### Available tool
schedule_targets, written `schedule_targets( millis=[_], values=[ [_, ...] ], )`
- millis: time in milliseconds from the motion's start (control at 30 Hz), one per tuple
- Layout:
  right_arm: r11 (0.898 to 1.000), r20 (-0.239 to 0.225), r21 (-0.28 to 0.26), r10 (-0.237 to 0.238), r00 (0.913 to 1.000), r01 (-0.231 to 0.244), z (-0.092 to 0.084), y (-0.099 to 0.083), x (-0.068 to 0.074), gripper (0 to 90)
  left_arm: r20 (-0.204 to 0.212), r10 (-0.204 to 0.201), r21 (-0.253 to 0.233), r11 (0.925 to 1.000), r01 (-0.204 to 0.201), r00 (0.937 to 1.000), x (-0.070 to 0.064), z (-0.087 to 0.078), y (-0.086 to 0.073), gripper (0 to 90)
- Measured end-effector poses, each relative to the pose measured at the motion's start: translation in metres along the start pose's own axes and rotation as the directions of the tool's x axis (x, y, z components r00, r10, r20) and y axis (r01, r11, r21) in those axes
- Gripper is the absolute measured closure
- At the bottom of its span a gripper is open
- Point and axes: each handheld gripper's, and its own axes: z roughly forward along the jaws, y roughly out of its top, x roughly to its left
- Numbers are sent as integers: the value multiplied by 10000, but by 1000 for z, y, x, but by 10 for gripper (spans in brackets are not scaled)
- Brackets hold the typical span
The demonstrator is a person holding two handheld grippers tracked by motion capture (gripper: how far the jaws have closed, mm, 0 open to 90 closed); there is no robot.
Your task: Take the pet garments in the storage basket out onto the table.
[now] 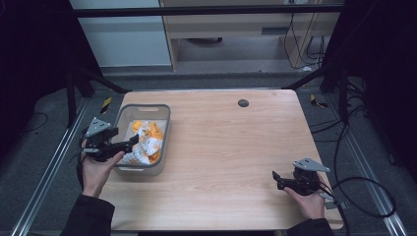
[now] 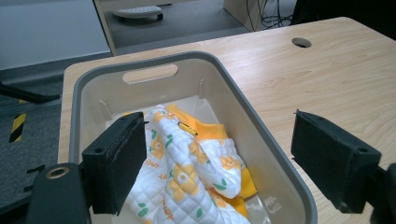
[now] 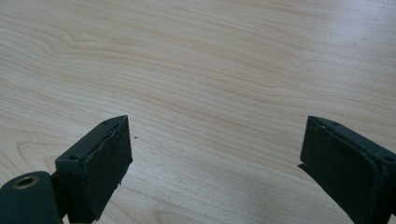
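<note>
A grey plastic bin point(image 1: 166, 129) point(image 2: 243, 107) stands at the left of the wooden table point(image 1: 231, 147). Inside it lies a crumpled white quilted cloth with orange flowers and orange trim point(image 1: 145, 142) point(image 2: 187, 172). My left gripper point(image 1: 129, 145) point(image 2: 219, 161) hovers open over the bin's near edge, its jaws wide apart above the cloth and holding nothing. At the table's front right my right gripper point(image 1: 275, 178) point(image 3: 212, 163) rests low over bare wood, open, with nothing between its jaws.
A small round hole point(image 1: 243, 103) point(image 2: 301, 42) sits in the tabletop near its far edge. Cables point(image 1: 364, 196) trail on the floor to the right. Metal rails point(image 1: 44, 177) run along the left side of the table.
</note>
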Motion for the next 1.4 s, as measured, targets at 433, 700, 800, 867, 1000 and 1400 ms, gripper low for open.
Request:
schedule_targets(
  millis=[433,700,800,867,1000,1400],
  values=[
    [10000,-24,58,-38,10000,38,1,0,0,90,-106,187,561,9983,-181,9998,4,17,12,177],
    [10000,-49,67,-55,10000,55,1,0,0,90,-22,71,1068,9943,-69,10000,8,28,15,185],
    [10000,-61,88,-24,10000,24,1,0,0,90,-4,100,1221,9925,-99,9999,9,30,16,187],
    [9999,-69,99,-59,10000,59,1,0,0,90,29,107,1382,9903,-110,9999,10,35,17,187],
    [9999,-94,105,-63,9999,64,1,0,0,90,-8,50,1588,9873,-48,10000,12,41,17,189],
    [9999,-102,116,-120,9999,121,2,0,0,95,-65,-24,2161,9764,38,10000,18,57,15,200]
  ],
)
